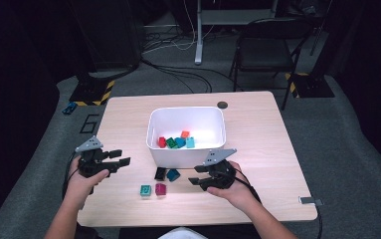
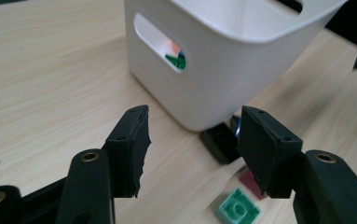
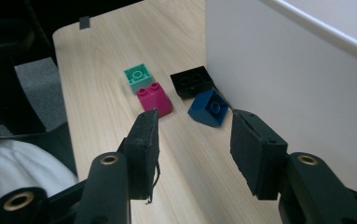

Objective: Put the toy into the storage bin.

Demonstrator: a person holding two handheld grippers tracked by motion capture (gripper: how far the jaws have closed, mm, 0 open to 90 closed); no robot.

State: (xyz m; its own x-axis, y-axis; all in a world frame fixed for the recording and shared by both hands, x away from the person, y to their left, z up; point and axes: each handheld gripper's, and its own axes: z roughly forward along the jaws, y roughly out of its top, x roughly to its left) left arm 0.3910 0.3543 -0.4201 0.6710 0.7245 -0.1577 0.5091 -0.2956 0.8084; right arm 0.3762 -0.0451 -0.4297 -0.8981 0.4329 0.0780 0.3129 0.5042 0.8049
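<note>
A white bin point(image 1: 178, 155) stands mid-table with several coloured bricks inside, among them a red one point(image 1: 162, 141) and an orange one point(image 1: 185, 134). In front of it lie a black brick point(image 1: 159, 173), a blue brick point(image 1: 173, 175), a green brick point(image 1: 145, 190) and a magenta brick point(image 1: 160, 188). My left gripper point(image 1: 122, 157) is open and empty, left of the bricks and pointing toward the bin point(image 2: 223, 60) and the black brick point(image 2: 219, 142). Right of the bricks, my right gripper point(image 1: 195, 175) is open and empty, low over the table. The blue brick point(image 3: 209, 107) lies tilted just beyond its jaws, beside the bin wall point(image 3: 283, 70).
The bin has a handle slot point(image 2: 160, 46) on the side facing my left gripper. A small dark round disc point(image 1: 222, 105) sits near the table's far edge. Beyond the table are a black chair point(image 1: 267, 50) and floor cables point(image 1: 178, 74). Bare tabletop point(image 1: 262, 139) lies right of the bin.
</note>
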